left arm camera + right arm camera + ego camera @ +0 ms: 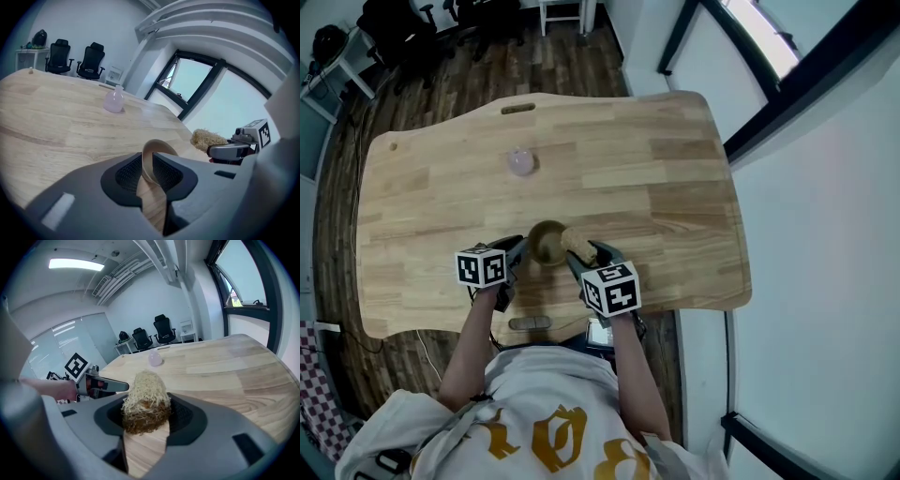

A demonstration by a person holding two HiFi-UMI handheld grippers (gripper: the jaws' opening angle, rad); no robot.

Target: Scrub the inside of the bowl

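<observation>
A small brown wooden bowl (pixel 546 242) sits on the wooden table (pixel 656 169) near its front edge. In the left gripper view the bowl's rim (pixel 157 150) stands up between the jaws of my left gripper (pixel 146 171), and the pads are slightly apart and do not press on it. My right gripper (pixel 146 416) is shut on a tan fibre scrubber (pixel 145 399). In the head view the scrubber (pixel 577 244) hangs at the bowl's right edge. The left gripper (pixel 517 253) is at the bowl's left side, the right gripper (pixel 583 257) at its right.
A small pale pink bottle (pixel 521 162) stands on the table farther back, and it also shows in both gripper views (pixel 114 101) (pixel 154 358). Black office chairs (pixel 91 61) stand beyond the far edge. A window wall runs along the right.
</observation>
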